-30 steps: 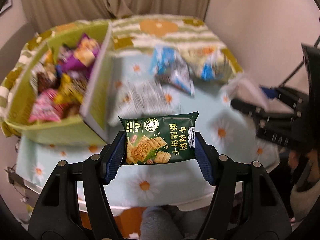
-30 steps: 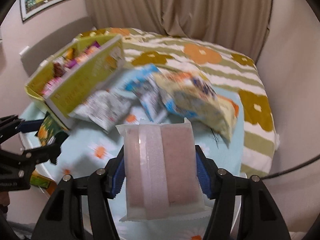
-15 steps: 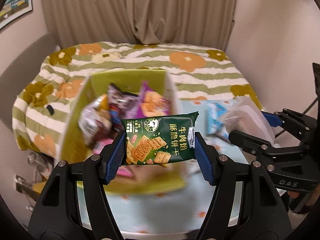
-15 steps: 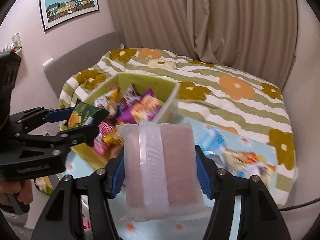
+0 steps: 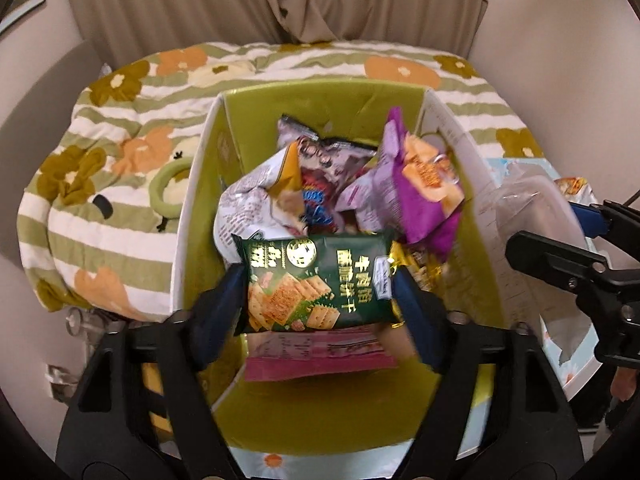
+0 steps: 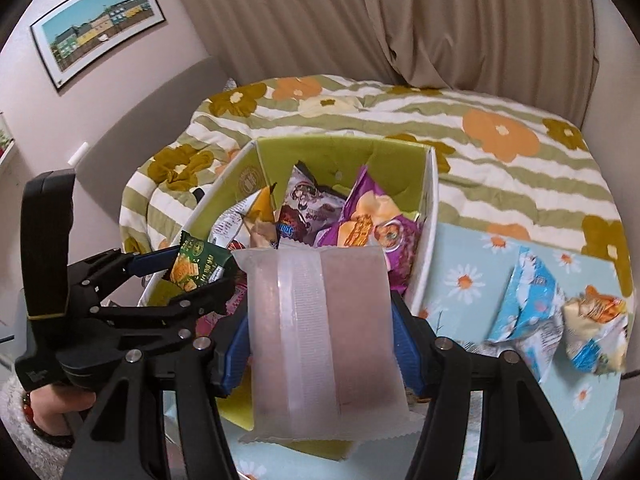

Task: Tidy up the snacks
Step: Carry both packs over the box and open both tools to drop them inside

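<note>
Floral bedspread point(image 6: 460, 128), curtain point(image 6: 400, 20), framed pic point(image 6: 96, 54).

A table point(image 6: 472, 280) with a light blue cloth printed with white daisies carries the things. On its left part stands an open green box point(image 6: 426, 240) with white outer walls, and many snack bags fill it. To the right of the box, a blue and white snack bag point(image 6: 528, 300) lies flat on the cloth, and a pale bag with orange print point(image 6: 596, 320) lies just beside it, at the right edge. Behind the table there is a bed with a green striped cover with orange flowers point(image 6: 500, 136)
</note>
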Available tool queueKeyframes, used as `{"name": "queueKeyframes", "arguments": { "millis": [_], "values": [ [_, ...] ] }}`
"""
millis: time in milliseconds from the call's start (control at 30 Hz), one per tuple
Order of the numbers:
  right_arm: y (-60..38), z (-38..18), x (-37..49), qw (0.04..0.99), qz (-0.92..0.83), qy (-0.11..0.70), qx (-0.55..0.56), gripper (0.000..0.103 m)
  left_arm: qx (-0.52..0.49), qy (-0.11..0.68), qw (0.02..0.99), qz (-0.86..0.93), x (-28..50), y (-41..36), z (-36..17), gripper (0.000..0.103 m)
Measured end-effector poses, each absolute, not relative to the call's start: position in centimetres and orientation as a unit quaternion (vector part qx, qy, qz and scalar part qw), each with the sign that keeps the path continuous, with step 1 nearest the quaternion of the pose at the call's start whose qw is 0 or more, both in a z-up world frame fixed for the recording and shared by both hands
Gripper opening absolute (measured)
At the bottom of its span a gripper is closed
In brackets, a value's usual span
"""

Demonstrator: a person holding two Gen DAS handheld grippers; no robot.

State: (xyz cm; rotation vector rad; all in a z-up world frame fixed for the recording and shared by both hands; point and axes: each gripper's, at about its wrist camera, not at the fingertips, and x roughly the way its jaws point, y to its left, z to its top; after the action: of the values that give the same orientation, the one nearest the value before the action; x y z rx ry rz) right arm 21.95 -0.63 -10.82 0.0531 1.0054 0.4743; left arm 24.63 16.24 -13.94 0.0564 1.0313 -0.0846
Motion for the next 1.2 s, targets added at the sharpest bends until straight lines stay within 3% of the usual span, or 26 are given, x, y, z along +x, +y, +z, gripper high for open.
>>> {"name": "queueKeyframes", "arguments": {
  "millis": [67,733,800,833,900,1200],
  "values": [
    [-0.5,-11.1,22.0,0.849,0.217,0.482,0.027,0.057,0.021,0.494,0.868,-0.046,24.5,16.9,-14.3,0.103],
    [3.1,-14.0,21.7,0.834,0.218,0.506,0.019,0.060,0.014,0.491,0.870,-0.034,20.4,21.8,-12.9,0.103],
    [2.8,-14.3,21.4,0.833,0.223,0.505,0.035,0.068,0.016,0.492,0.870,-0.034,20.2,22.0,-13.1,0.103],
    [2.6,-14.4,21.3,0.835,0.220,0.503,0.038,0.084,0.018,0.493,0.869,-0.034,20.1,22.1,-13.4,0.103],
    [2.2,-14.5,20.8,0.837,0.213,0.503,0.043,0.098,0.019,0.498,0.867,-0.034,20.0,22.0,-13.8,0.103],
    [1.5,-14.0,19.2,0.843,0.200,0.498,0.033,0.098,0.017,0.498,0.866,-0.045,19.7,21.4,-13.9,0.103]
  ]
}}
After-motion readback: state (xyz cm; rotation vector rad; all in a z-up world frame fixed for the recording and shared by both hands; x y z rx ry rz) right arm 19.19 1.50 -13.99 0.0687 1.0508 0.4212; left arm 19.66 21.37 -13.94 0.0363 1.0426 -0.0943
